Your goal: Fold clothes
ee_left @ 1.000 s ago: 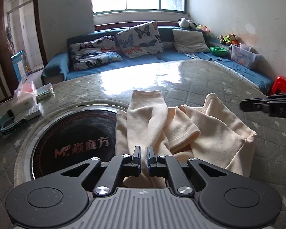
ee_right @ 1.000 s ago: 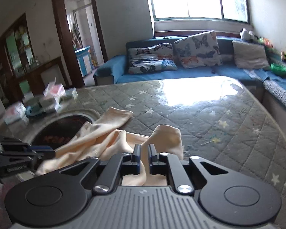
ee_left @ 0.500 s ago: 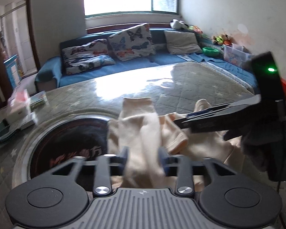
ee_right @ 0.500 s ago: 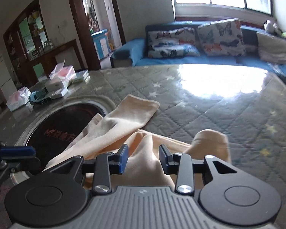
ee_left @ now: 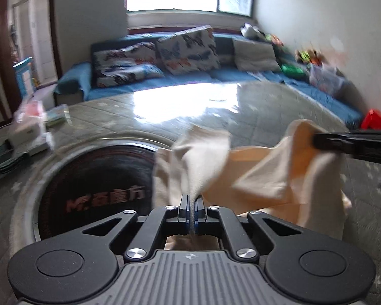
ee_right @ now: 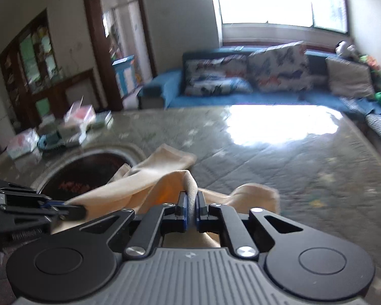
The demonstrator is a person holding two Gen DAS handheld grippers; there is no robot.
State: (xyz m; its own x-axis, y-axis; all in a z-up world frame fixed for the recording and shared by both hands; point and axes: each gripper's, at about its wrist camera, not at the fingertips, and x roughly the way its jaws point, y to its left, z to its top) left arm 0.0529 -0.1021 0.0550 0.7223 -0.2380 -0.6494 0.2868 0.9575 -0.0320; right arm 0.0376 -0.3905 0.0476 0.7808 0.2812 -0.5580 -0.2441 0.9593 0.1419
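Both wrist views look low and close across the quilted table [ee_left: 279, 106] toward the sofa [ee_right: 241, 99]

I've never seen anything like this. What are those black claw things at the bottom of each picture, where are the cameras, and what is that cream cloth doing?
No robot here: a person holds a two-finger gripper in each hand, and each gripper carries a wide-angle camera looking forward along its fingers. So one picture is the view from the left gripper, the other from the right gripper. Each also catches the other tool at the edge of its view. Both grippers are shut on the same cream garment, one pinching each end, so it hangs stretched between them above the quilted table cover. That is a step in folding clothes. Under the cloth is a dark round inset with writing. Some boxes and packets sit at the table's far left, and a blue sofa with cushions stands behind.
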